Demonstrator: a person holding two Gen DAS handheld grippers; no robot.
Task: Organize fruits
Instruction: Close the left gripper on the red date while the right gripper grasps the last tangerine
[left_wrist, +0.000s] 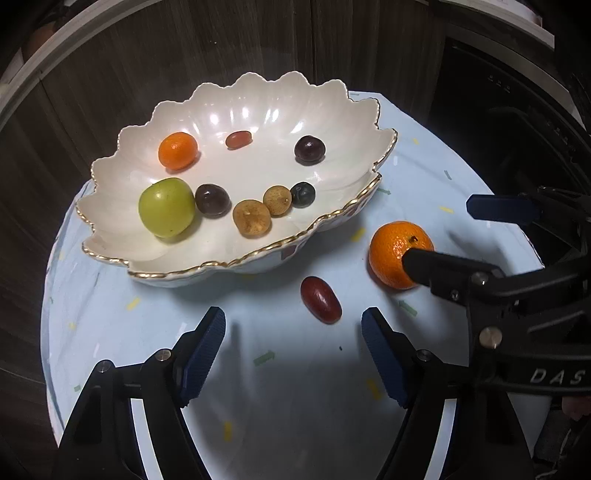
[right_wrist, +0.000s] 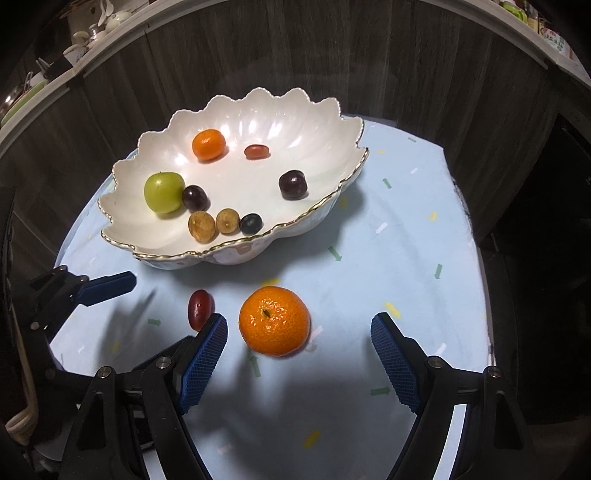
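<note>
A white scalloped bowl (left_wrist: 122, 236) (right_wrist: 122, 214) with a gold rim holds a small orange, a green fruit (left_wrist: 166, 206), a red oval fruit, dark grapes and two brown fruits. On the light blue cloth lie a mandarin (left_wrist: 391, 247) (right_wrist: 274, 320) and a dark red fruit (left_wrist: 320, 300) (right_wrist: 199, 308). My left gripper (left_wrist: 293, 343) is open, empty, just short of the red fruit. My right gripper (right_wrist: 299, 347) is open, with the mandarin between and just ahead of its fingers; it also shows in the left wrist view (left_wrist: 436, 236).
The round table (right_wrist: 424, 229) has a light blue cloth with small coloured marks. A dark wood wall stands behind the bowl. A shelf with dishes (right_wrist: 85, 37) runs along the upper left. The table edge drops off at the right.
</note>
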